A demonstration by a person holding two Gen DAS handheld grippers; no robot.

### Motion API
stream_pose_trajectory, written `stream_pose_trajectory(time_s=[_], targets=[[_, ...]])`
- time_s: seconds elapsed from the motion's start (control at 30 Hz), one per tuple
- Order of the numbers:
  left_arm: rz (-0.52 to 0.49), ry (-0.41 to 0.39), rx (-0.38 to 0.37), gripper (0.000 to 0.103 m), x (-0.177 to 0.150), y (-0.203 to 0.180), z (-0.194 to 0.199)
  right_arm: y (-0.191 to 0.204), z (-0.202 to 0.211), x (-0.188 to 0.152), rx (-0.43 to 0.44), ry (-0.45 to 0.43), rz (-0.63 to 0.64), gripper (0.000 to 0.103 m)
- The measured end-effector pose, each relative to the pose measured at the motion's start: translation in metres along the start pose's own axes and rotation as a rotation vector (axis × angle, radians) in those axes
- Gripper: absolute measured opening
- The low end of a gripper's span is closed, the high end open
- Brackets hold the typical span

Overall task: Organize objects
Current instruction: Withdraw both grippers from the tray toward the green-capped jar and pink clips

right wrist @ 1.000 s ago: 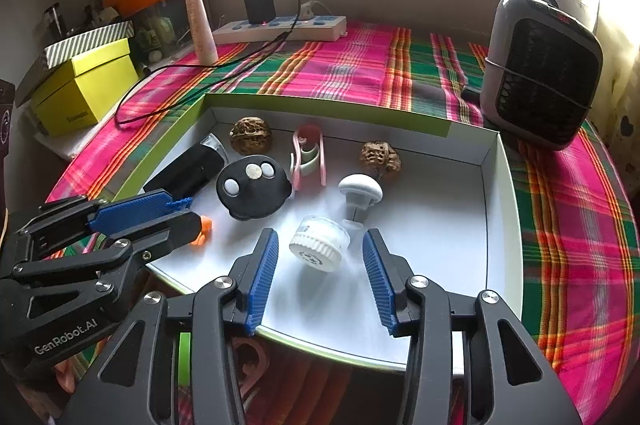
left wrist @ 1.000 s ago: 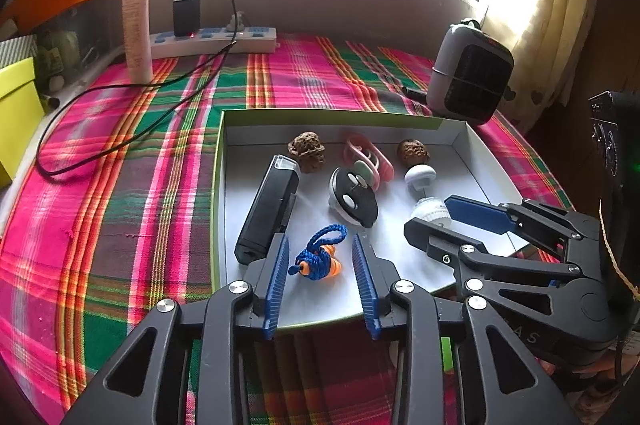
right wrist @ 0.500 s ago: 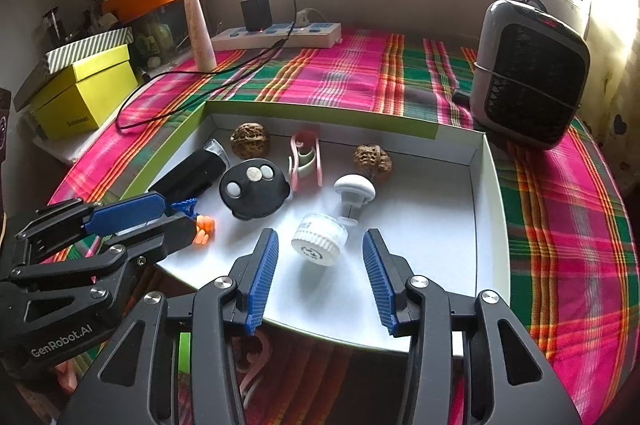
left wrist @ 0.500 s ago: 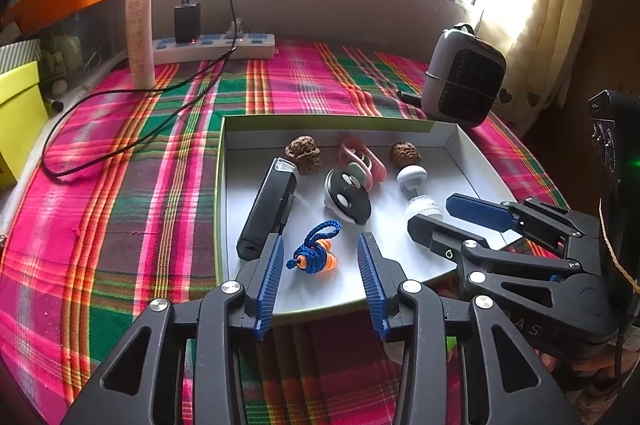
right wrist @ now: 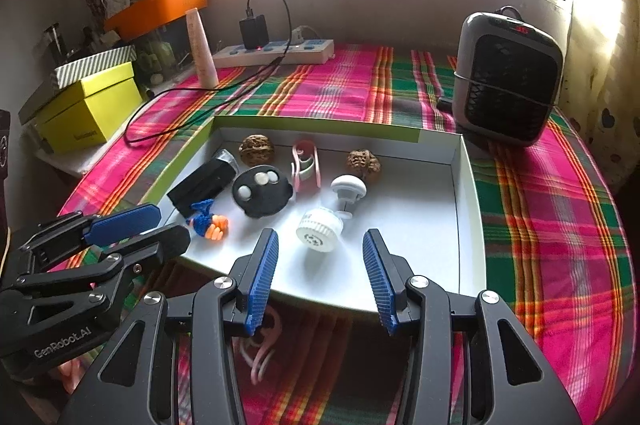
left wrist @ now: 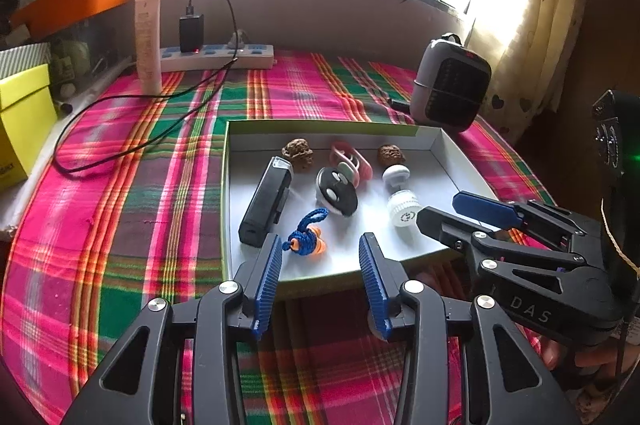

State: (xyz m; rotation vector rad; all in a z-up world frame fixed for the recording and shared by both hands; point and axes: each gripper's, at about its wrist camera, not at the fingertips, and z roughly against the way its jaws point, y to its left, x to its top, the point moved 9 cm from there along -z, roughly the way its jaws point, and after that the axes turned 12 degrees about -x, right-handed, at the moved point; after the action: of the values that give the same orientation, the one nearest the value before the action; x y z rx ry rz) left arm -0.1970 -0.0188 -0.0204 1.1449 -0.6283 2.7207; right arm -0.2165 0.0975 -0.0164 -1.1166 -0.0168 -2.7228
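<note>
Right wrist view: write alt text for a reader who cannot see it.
A shallow white tray on a plaid cloth holds two walnuts, a black remote, a pink clip, a white brush head and orange earplugs. The right claw stands open and empty at its near edge, the left claw beside it.

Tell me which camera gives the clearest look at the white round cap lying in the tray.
The right wrist view. There the white cap lies just ahead of the open right gripper, its ridged rim and printed face unblocked. In the left wrist view the cap is off to the side, smaller, right beside the right gripper's tip.
</note>
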Motion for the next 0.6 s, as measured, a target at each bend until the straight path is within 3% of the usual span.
stream_pose_trajectory(time_s=[0.6], targets=[[0.021, -0.018, -0.027, 0.039, -0.018, -0.010, 0.019, -0.007, 0.026, -0.023, -0.019, -0.016, -0.028, 0.045]])
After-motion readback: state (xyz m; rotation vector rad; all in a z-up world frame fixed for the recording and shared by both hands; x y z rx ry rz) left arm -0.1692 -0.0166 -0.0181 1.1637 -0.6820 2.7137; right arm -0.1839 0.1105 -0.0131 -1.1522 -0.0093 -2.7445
